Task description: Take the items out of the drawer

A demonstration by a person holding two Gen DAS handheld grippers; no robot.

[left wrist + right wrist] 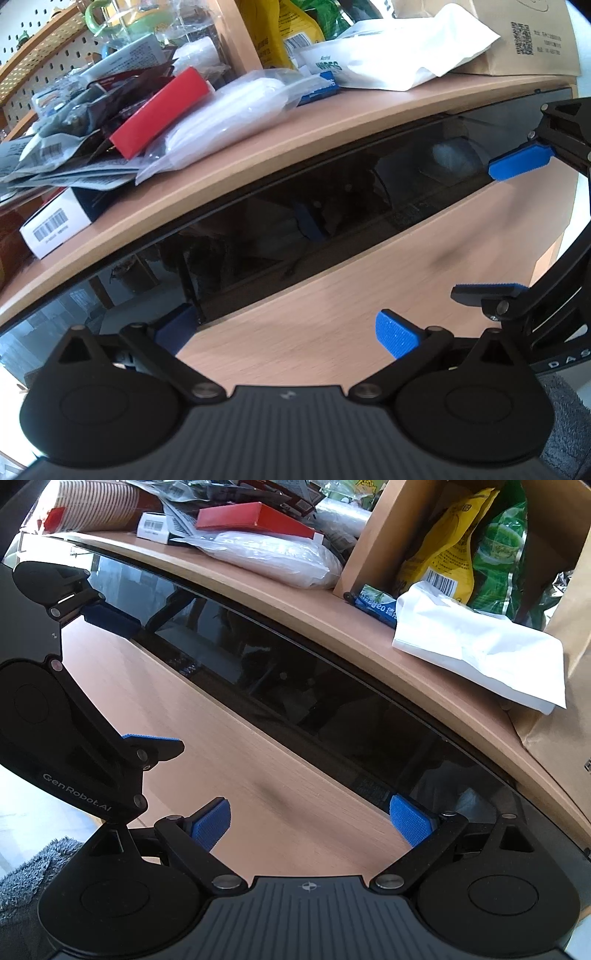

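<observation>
While one drawer point(332, 295) sits ajar, two hand-held grippers, left point(286, 330), right point(312, 821), both released.

The drawer point(332, 236) stands slightly open under the tabletop point(332, 122). On the tabletop a box point(55, 225) lies at the near left, a bagged heap point(221, 118) behind it, and a paper bag point(532, 37) at the far right.

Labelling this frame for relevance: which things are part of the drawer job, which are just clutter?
Job:
- drawer, part open
- left gripper, jaws open
- right gripper, jaws open
- dim items in the drawer gap, not identifiable

Clutter on the desktop:
- red box
- white barcode box
- clear plastic bag
- wipes pack
- brown paper bag
</observation>
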